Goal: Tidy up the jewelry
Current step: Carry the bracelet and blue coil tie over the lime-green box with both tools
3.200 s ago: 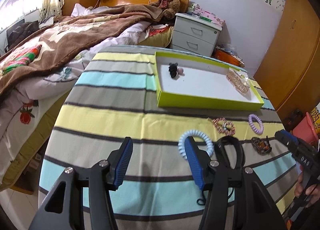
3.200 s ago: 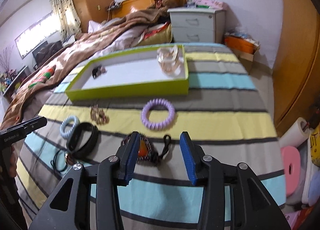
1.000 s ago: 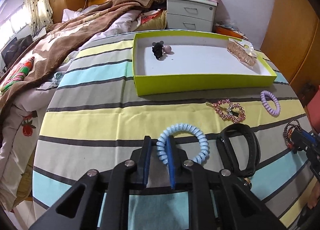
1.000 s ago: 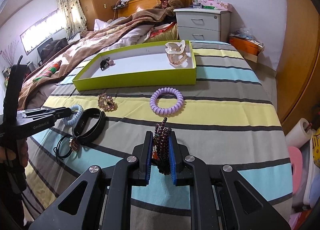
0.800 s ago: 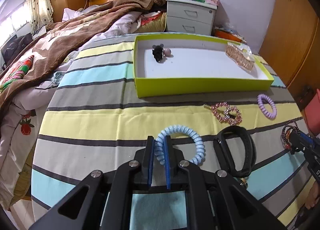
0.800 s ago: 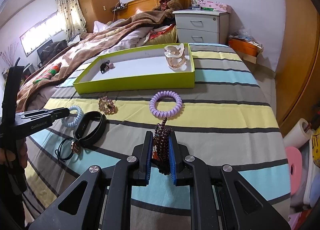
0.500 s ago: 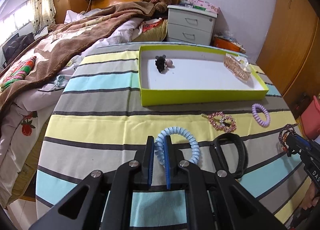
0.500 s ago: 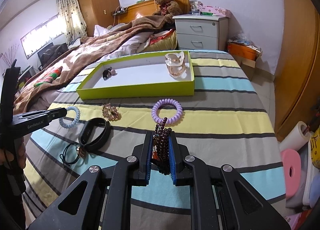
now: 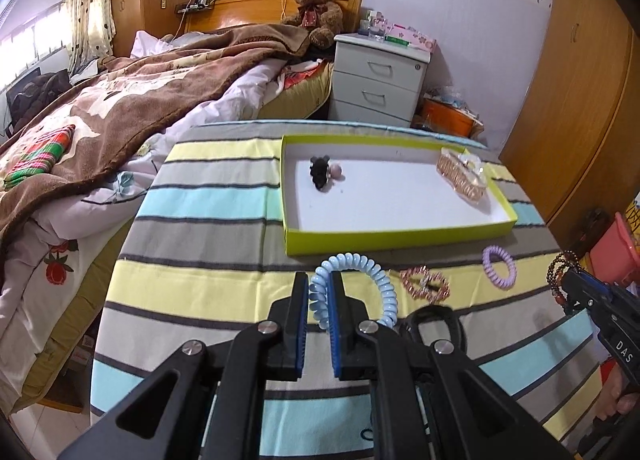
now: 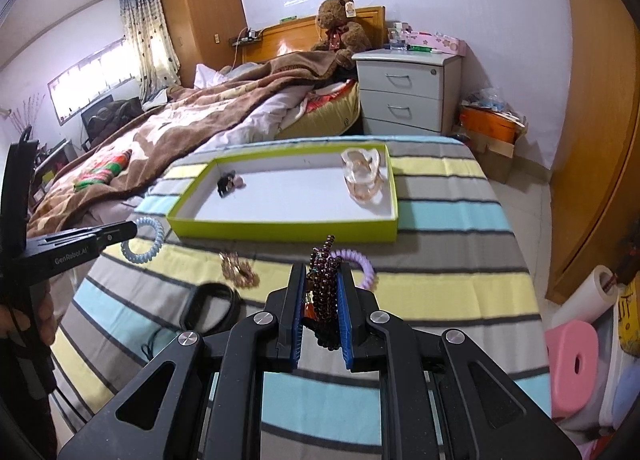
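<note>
Holding black clip (image 9: 319, 173) and amber claw clip (image 9: 461, 178), green tray (image 9: 394, 237)

Both wrist views toward tray (image 9: 392, 238)

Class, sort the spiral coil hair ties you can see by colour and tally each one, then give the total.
Blue spiral hair tie, held in the left gripper: 1
Purple spiral hair tie, lying on the striped cloth: 1
Total: 2
</note>
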